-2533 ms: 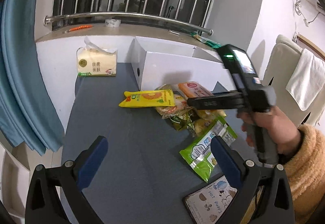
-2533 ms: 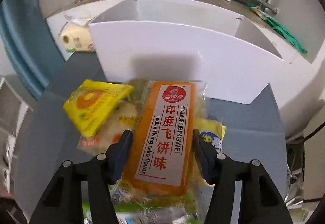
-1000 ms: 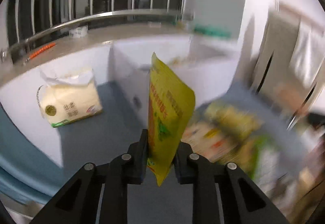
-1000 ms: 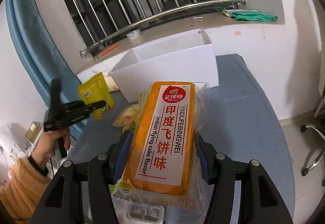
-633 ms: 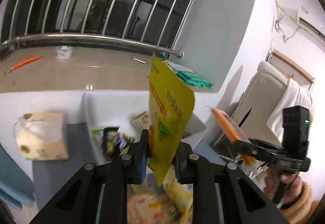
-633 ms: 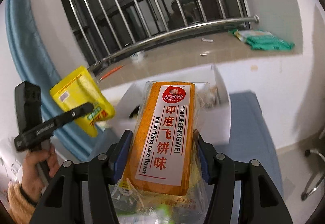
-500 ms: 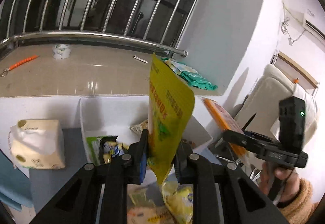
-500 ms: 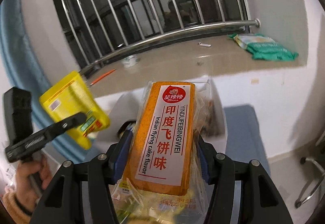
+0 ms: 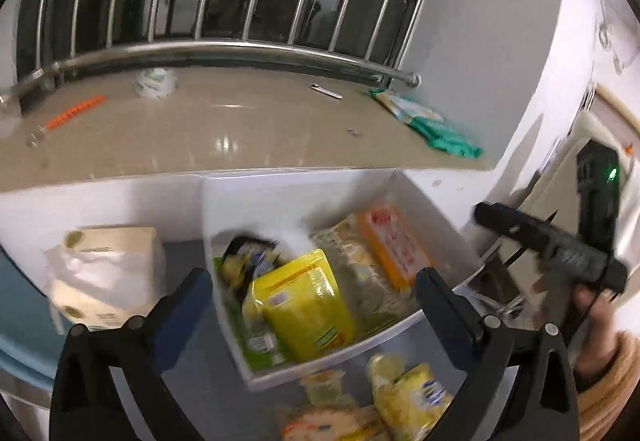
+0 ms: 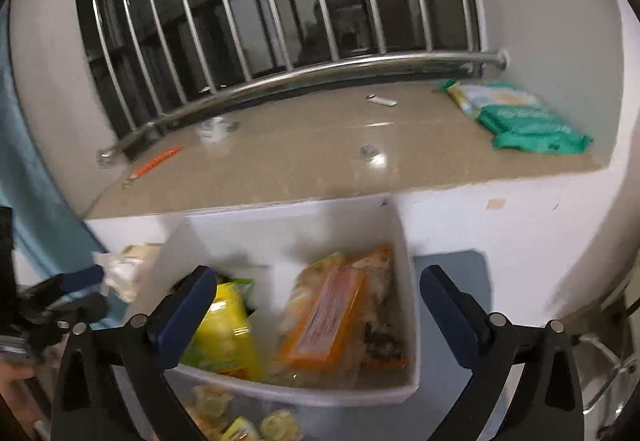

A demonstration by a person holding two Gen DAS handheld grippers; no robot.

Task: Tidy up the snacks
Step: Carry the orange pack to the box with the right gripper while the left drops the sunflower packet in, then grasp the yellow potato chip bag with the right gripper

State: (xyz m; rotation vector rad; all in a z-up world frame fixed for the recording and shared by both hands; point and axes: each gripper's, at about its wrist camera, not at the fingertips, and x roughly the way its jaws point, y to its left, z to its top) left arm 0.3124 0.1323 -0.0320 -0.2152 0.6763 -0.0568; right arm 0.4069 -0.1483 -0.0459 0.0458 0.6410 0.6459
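Above the white box point(image 9: 320, 365), left gripper point(image 9: 312, 305) and right gripper point(image 10: 316, 305), jaws spread wide, empty.

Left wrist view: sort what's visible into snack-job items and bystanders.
Job items: white box, yellow pouch and orange cake pack inside it, loose snacks in front.

Bystanders: tissue pack, green wipes, orange pen, tape roll.

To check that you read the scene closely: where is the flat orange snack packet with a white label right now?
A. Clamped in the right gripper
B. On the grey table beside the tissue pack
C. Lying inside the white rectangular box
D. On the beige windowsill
C: the flat orange snack packet lies inside the white rectangular box, and the right gripper above it is open and empty.
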